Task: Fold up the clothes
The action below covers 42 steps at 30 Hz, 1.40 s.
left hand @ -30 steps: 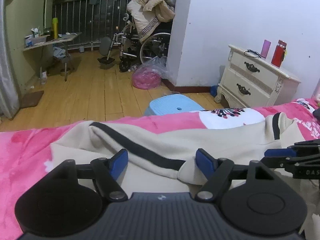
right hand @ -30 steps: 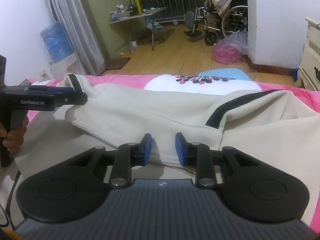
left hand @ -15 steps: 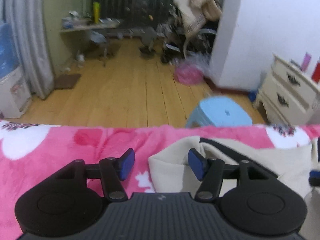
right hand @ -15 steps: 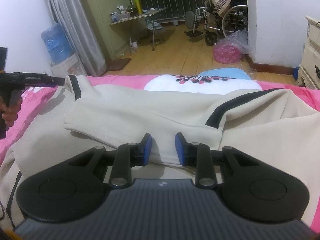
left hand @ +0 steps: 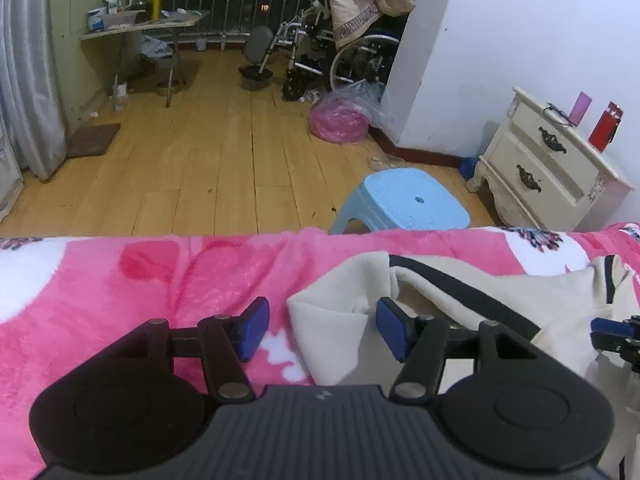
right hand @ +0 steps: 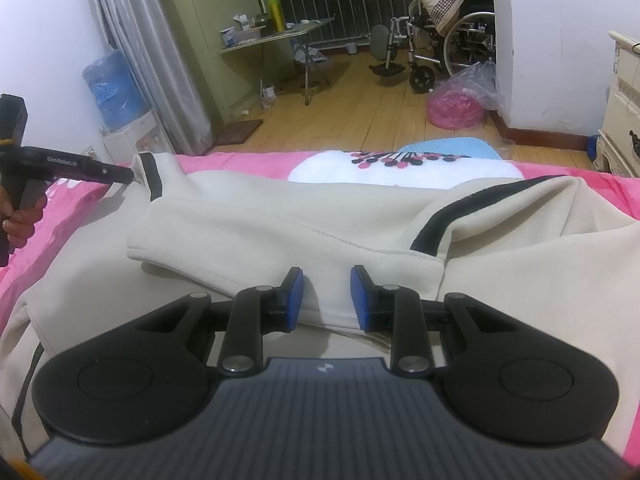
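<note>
On a pink blanket (left hand: 120,292), the cream garment (right hand: 320,216) lies mid-fold: the right gripper (right hand: 326,300) clamps its folded edge, the left gripper (left hand: 318,330) has narrowed but remains apart around the sleeve cuff (left hand: 332,316), and must close next.

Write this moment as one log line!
left gripper: jaws just closing, sleeve end between; right gripper: over folded hem, grip unclear; garment: on blanket

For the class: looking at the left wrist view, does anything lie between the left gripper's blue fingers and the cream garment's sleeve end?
Nothing visible does. The left gripper has the cream garment's sleeve end lying directly between its fingers, on the pink blanket.
</note>
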Motion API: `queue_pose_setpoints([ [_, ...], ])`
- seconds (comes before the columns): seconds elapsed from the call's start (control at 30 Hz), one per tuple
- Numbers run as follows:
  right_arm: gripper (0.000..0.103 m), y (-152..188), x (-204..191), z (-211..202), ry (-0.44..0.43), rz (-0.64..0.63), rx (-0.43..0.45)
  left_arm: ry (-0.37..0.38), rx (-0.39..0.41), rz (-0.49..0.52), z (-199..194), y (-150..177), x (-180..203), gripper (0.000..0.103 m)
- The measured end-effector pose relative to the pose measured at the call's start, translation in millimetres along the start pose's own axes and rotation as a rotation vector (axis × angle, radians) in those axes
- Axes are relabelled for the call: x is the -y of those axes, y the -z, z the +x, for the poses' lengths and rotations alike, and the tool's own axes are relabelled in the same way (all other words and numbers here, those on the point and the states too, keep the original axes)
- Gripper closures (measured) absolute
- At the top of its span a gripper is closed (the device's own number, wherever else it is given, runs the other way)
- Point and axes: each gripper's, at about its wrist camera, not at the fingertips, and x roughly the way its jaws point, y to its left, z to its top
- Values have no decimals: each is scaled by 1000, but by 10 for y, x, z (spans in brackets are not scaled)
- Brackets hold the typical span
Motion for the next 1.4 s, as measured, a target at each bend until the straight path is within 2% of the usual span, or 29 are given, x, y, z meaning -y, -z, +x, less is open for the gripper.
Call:
queue_pose_setpoints([
  [0.13, 78, 5, -10, 1, 2, -1, 1, 3, 3, 2, 97, -15, 69, 43],
  [0.27, 78, 12, -14, -4, 3, -1, 4, -83, 6, 70, 173, -18, 218, 46],
  [0.37, 78, 14, -17, -7, 3, -1, 5, -130, 23, 91, 249, 10, 277, 42],
  [0.47, 78, 14, -22, -13, 4, -1, 7, -132, 33, 29, 257, 8, 263, 40],
  [0.53, 78, 14, -25, -17, 5, -2, 8, -142, 34, 14, 187, -2, 259, 36],
  [0.6, 78, 14, -23, -19, 4, -2, 8, -157, 44, -3, 62, 4, 229, 27],
  [0.67, 78, 20, -19, -21, 3, 1, 11, -173, 69, -24, -106, 32, 202, 22],
  [0.73, 78, 26, -17, -23, 2, 3, 13, -196, 109, -25, -273, 66, 226, 21],
  [0.83, 78, 29, -17, -22, 2, 2, 14, -279, 197, 73, -461, 141, 476, 22],
  [0.9, 78, 29, -20, -21, 2, 1, 14, -293, 244, 146, -527, 149, 688, 23],
  [0.93, 78, 29, -22, -20, 3, 0, 13, -278, 262, 170, -552, 138, 790, 23],
  [1.0, 78, 26, -28, -18, 6, 0, 13, -185, 270, 210, -547, 119, 1015, 23],
  [1.07, 78, 26, -33, -18, 8, 0, 15, -97, 246, 280, -434, 135, 1309, 23],
  [1.13, 78, 29, -36, -16, 10, 1, 16, -43, 219, 373, -265, 221, 1603, 23],
  [1.27, 78, 24, -37, -20, 10, 0, 17, -1, 185, 557, 52, 522, 2034, 24],
  [1.33, 78, 23, -34, -23, 8, 0, 16, -13, 147, 586, 208, 619, 2071, 25],
  [1.4, 78, -8, -37, -30, 8, -5, 5, -3, 139, 564, 248, 668, 2054, 24],
])
